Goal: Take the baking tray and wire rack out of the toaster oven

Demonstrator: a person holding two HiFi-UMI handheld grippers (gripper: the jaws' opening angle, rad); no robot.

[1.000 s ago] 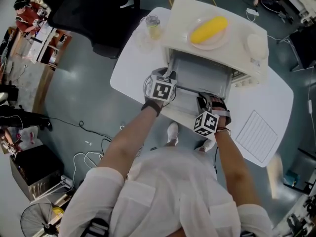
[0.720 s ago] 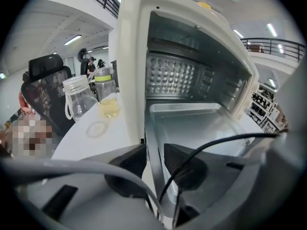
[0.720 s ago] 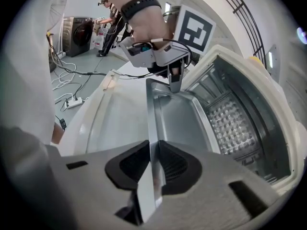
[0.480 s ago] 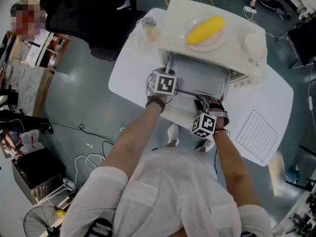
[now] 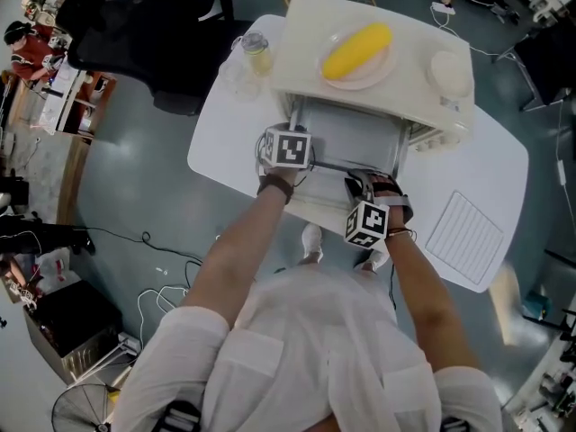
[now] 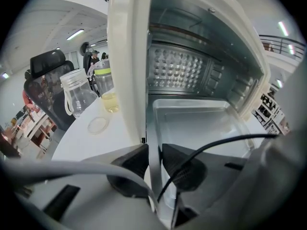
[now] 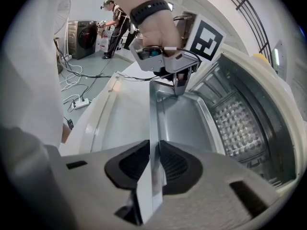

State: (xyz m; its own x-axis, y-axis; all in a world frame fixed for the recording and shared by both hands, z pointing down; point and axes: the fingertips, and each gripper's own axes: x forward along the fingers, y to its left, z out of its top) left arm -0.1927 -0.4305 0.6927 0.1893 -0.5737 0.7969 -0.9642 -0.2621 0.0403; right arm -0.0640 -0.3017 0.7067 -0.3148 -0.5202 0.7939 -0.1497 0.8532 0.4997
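Left claw (image 6: pixel 154 152) just tightened on the shiny metal baking tray (image 6: pixel 192 121) at its 7 o'clock corner. The right claw (image 7: pixel 155 163) is grasping the 5 o'clock corner and just loosened a touch.

White short-sleeved shirt (image 5: pixel 297 358); black wristband (image 7: pixel 151 8) on left wrist. Both the left gripper (image 6: pixel 154 159) and right gripper (image 7: pixel 154 162): grey bodies, black pads (image 7: pixel 129 164), black-and-white marker cubes (image 5: pixel 288 148).

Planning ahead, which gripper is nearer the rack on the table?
Right. Right gripper, jaws just opening, holds the tray edge nearer the rack; left gripper, just closing, the far edge.
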